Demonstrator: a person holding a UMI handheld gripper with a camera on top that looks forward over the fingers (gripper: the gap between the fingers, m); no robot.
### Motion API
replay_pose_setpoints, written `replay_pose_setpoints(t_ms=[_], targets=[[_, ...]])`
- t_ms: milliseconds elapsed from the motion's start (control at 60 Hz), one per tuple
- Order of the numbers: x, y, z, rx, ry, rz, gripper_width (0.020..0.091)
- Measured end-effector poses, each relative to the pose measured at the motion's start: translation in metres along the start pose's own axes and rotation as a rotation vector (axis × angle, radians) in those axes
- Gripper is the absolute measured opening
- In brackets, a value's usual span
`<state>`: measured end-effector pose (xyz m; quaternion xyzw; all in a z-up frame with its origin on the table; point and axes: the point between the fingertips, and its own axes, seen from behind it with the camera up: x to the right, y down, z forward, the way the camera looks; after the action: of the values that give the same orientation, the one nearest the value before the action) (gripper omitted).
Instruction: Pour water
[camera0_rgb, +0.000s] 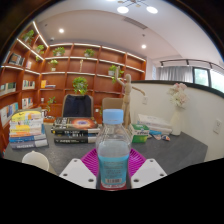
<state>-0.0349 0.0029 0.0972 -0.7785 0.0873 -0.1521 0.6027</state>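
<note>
Background: bookshelves (60, 75) are seen beyond the cluttered surface (170, 152).
Hand-held gripper (113, 173): clamped on water bottle (113, 150).
Risk: spillage may be caused if tilted early.

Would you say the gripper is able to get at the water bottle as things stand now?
Probably yes. The water bottle already stands upright between the gripper fingers, against the pink pads, with nothing in the way. Whether both fingers press on it cannot be told.

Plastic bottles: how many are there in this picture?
1. The clear plastic water bottle with a blue cap stands upright between the fingers of the hand-held gripper, whose pink pads flank its base. Others may be hidden among the clutter on the grey table.
</note>
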Motion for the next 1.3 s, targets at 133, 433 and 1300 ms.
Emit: replay_pose_setpoints(t_ms=[133,433,1300], targets=[[0.002,0.027,0.006,-0.034,-0.039,0.037,0.0346],[0.005,0.030,0.002,-0.017,-0.097,0.118,0.0482],[-0.029,0.005,-0.190,0.009,-0.402,0.037,0.0836]])
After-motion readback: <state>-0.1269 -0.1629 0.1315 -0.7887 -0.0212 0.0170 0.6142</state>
